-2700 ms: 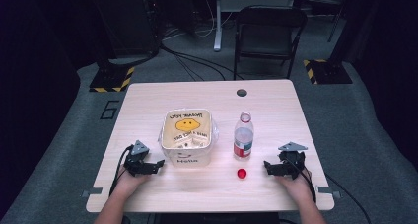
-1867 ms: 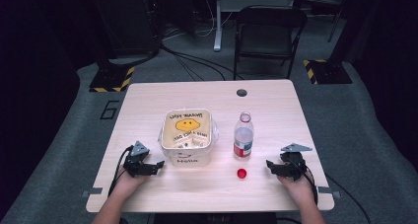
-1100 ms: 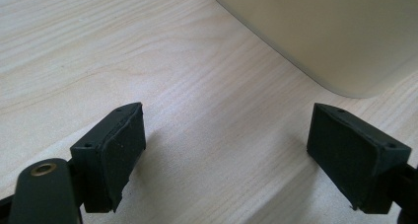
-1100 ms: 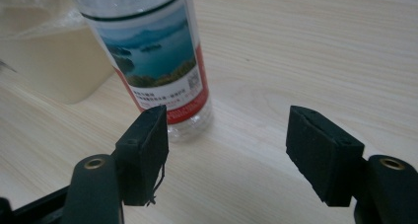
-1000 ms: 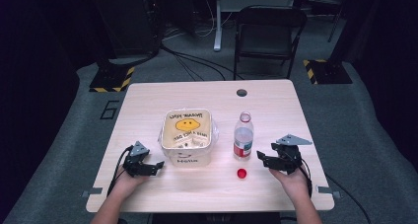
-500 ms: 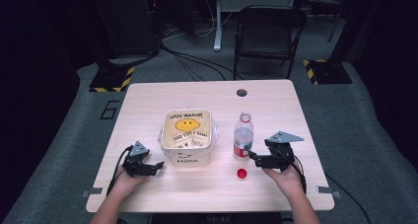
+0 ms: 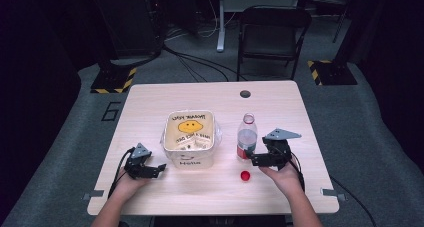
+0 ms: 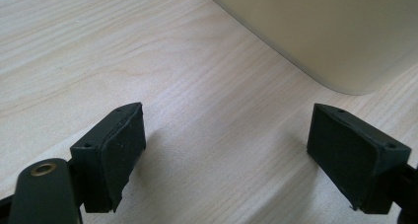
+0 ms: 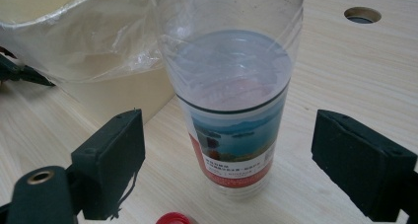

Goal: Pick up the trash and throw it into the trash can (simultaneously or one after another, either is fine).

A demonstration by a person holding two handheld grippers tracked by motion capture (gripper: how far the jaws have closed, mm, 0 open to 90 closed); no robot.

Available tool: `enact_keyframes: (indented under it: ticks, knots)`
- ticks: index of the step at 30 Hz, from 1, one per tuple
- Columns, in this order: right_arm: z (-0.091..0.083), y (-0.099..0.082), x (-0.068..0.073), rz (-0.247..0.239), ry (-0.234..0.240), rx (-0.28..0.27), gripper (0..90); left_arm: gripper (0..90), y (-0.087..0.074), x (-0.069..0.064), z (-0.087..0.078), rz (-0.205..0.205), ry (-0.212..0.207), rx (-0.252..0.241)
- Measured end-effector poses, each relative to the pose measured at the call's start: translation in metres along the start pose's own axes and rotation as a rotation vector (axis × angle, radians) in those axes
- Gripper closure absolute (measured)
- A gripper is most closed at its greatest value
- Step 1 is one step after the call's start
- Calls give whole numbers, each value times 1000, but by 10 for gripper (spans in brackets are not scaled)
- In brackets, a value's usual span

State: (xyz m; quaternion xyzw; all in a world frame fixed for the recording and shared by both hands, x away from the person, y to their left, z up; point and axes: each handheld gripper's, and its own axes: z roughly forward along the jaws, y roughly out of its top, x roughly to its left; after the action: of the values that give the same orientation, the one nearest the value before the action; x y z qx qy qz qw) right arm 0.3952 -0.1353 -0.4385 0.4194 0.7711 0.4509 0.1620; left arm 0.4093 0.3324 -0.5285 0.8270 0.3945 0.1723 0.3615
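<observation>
Left gripper low, jaws wide apart, right gripper level, jaws just opening wide

— What do the tools look like?

— Both are black. The right gripper carries a grey three-cornered plate on top; the left gripper has a smaller one. Black cables trail back along the forearms.

— And the jaws up close?

— Blocky, with flat matt black pads, small screw holes at the corners, and a brass-ringed hole at lower left.

— Sleeves?

— The forearms are bare.
</observation>
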Motion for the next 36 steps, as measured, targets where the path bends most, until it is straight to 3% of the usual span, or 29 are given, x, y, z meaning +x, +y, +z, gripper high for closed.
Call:
enact_keyframes:
  ticks: [9,26,31,36]
  knots:
    - [4,10,6,-29,-10,-18,116,147,0,0,0,2,0,0]
    - [22,24,12,-58,-37,8,125,147,0,1,0,7,0,1]
    - [27,27,12,-67,-53,14,162,147,0,1,0,6,-1,-1]
    - [28,29,14,-90,-63,7,260,147,0,1,0,7,-1,-1]
